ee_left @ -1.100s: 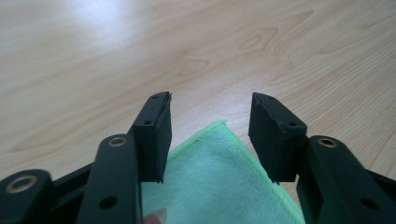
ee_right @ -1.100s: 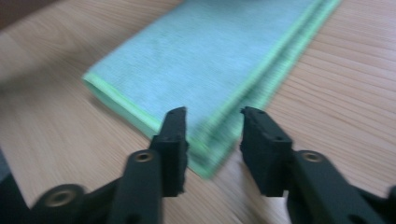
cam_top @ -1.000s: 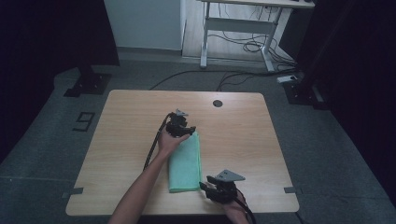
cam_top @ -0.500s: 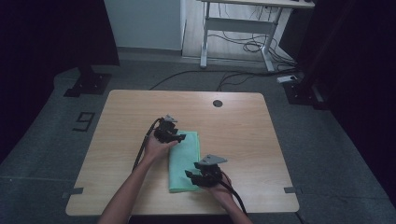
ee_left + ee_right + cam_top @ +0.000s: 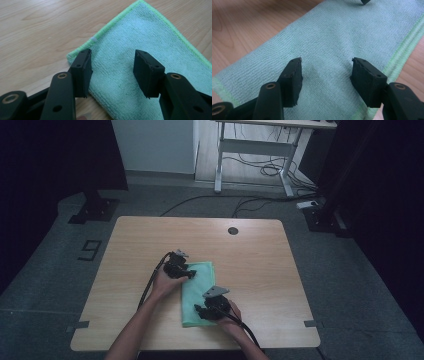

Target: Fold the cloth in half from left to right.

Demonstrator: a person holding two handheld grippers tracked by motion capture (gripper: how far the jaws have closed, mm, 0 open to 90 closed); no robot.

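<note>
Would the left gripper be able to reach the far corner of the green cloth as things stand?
Probably yes. The left gripper hangs with open jaws right over that corner of the green cloth, and nothing lies between them on the table.

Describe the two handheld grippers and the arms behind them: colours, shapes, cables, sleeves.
Both grippers are black. The left gripper and right gripper each end in two blocky, flat-faced jaws on arms with brass-coloured pivot pins, seen in the gripper views. Each carries a grey three-cornered plate on top. A black cable trails from each toward the person. The forearms show no sleeves.
</note>
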